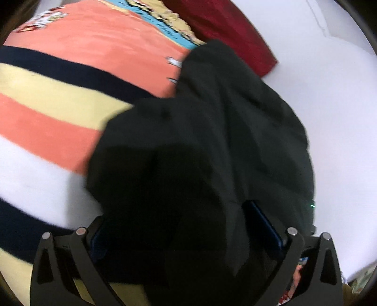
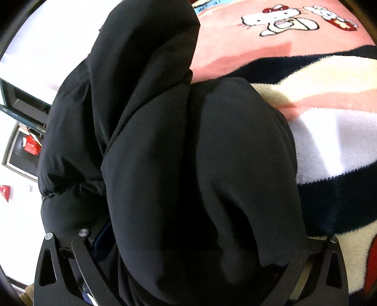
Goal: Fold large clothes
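- Striped fleece blanket (image 1: 59, 98) in coral, cream, white and navy is covering the bed, with a cartoon cat print (image 2: 280, 20) showing far right
- Black padded jacket (image 1: 212, 141) is lying bunched over the blanket, a dark red cloth (image 1: 231, 30) sitting beyond it
- Left tongs (image 1: 186, 237) are gripping jacket fabric
- Right tongs (image 2: 188, 237) are buried in jacket folds, clamping it

Your left gripper (image 1: 188, 235) and your right gripper (image 2: 186, 235) both point forward and downward, each with black fabric bunched between its jaws and draped over the fingers, hiding the fingertips in both wrist views.
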Demonstrator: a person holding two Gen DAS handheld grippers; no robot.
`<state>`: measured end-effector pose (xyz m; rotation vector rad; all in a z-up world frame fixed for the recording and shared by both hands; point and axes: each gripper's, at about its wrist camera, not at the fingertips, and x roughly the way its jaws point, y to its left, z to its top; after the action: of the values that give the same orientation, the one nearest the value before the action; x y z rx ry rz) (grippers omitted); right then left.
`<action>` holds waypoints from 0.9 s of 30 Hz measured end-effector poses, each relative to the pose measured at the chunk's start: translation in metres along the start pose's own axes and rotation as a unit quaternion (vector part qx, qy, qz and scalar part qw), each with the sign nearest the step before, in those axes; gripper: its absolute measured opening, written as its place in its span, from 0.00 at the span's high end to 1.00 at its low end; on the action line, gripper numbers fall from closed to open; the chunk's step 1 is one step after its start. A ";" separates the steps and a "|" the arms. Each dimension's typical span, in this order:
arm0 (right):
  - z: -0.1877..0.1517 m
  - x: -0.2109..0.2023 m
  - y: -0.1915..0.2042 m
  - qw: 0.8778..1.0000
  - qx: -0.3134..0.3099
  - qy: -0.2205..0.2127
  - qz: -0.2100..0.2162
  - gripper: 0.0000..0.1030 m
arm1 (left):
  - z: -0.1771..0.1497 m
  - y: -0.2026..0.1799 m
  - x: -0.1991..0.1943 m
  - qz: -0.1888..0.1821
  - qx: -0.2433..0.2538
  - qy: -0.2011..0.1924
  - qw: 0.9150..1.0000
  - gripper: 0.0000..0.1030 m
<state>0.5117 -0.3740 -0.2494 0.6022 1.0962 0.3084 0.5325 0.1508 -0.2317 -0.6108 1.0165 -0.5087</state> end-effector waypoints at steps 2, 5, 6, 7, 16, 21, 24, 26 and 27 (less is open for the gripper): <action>-0.002 0.000 0.005 1.000 -0.002 -0.008 -0.004 0.01 | -0.003 -0.012 0.003 0.002 0.012 -0.004 1.000 0.04; -0.008 -0.004 0.014 1.000 -0.007 -0.022 0.006 0.19 | -0.008 -0.027 0.002 -0.041 0.016 -0.008 0.999 0.41; -0.009 -0.009 0.018 0.999 -0.005 -0.034 0.022 0.34 | -0.009 -0.036 -0.001 -0.041 0.031 -0.015 0.999 0.46; -0.008 -0.012 0.021 0.999 -0.004 -0.040 0.027 0.40 | -0.009 -0.045 -0.003 -0.040 0.043 -0.019 0.998 0.54; -0.012 -0.072 0.088 0.989 -0.084 -0.117 0.022 0.74 | -0.007 -0.108 -0.049 -0.028 0.100 -0.050 0.993 0.70; -0.022 -0.126 0.124 0.982 -0.115 -0.148 0.035 0.75 | -0.008 -0.131 -0.090 -0.027 0.110 -0.068 0.991 0.70; -0.034 -0.147 0.141 0.979 -0.124 -0.154 0.043 0.75 | -0.017 -0.135 -0.112 -0.028 0.116 -0.073 0.990 0.70; -0.043 -0.155 0.141 0.979 -0.120 -0.157 0.052 0.75 | -0.027 -0.136 -0.123 -0.030 0.116 -0.073 0.990 0.70; -0.050 -0.157 0.139 0.979 -0.116 -0.158 0.056 0.75 | -0.032 -0.136 -0.126 -0.031 0.118 -0.072 0.990 0.70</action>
<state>0.4064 -0.3289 -0.0667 0.4845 0.7091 0.4175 0.4338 0.1266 -0.0733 -0.4612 0.7893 -0.6211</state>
